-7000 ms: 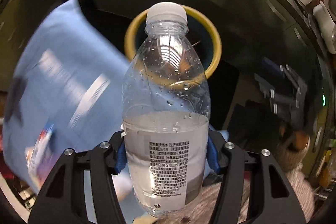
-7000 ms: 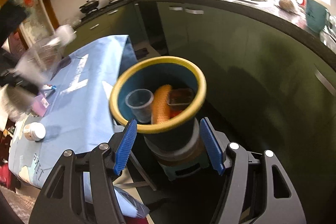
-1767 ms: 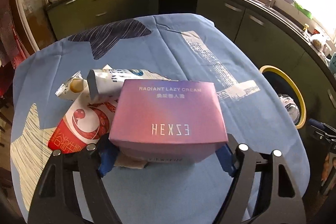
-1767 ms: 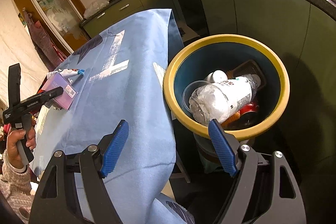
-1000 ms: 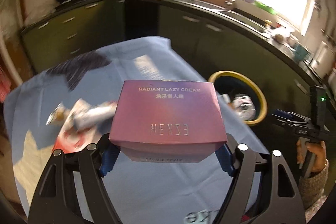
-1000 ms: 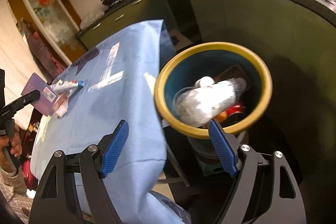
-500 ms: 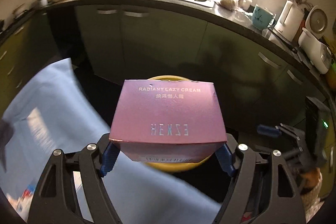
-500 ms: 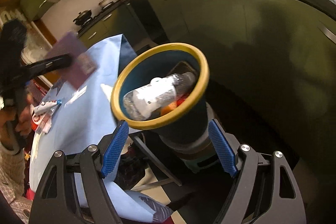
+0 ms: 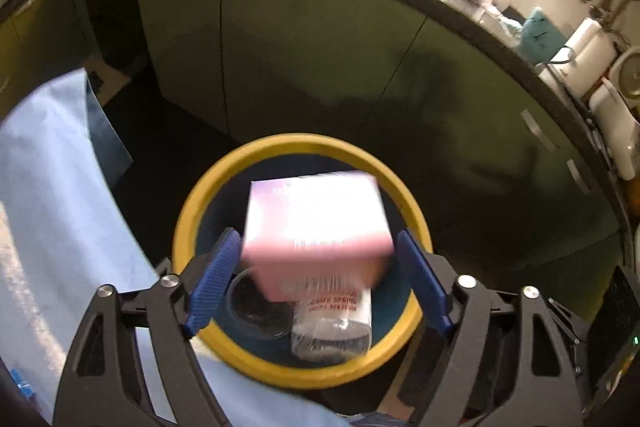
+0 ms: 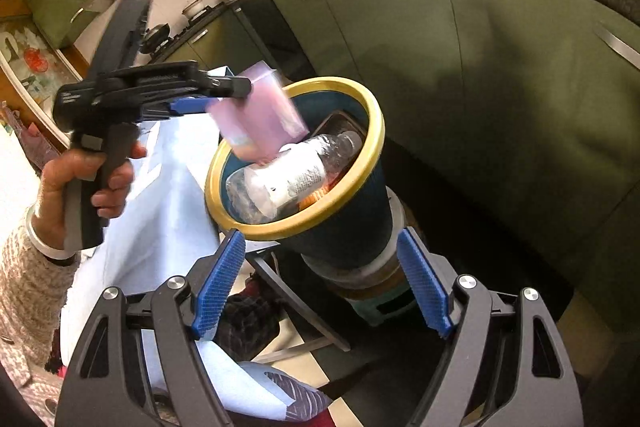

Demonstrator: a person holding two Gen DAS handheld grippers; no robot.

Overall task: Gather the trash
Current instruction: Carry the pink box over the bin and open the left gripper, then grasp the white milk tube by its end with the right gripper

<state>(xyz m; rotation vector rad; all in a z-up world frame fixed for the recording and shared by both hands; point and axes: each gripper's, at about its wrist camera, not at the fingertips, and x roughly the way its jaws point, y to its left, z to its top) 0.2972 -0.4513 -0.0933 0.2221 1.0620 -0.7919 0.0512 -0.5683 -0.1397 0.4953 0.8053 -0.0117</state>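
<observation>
Now the left gripper (image 9: 316, 279) jaws are opening, the pink cream box (image 9: 316, 223) dropping toward the yellow-rimmed bin (image 9: 200, 211), where it could bounce off the plastic bottle (image 10: 280, 179) and spill out, while the right gripper (image 10: 320, 283) jaws hang wide and empty.

Both grippers share one build: black plastic frames with triangular cut-outs, silver round screws at the joints, and two fingers faced with blue ribbed pads. On the left gripper (image 9: 318, 283) the blue pads (image 9: 214, 283) are long, narrow strips with a fine cross-hatched grain. The right gripper (image 10: 318, 283) looks the same, its pads (image 10: 424, 287) equally blue and ridged. Seen from the side in the right wrist view, the left gripper (image 10: 224, 99) has a black pistol-style handle, a long black body with small white lettering, and a flat black ridged block rising from its top. The hand (image 10: 76, 183) on that handle comes out of a knitted sleeve (image 10: 24, 287) in mottled beige and white, with a pale bangle (image 10: 40, 235) at the wrist.
</observation>
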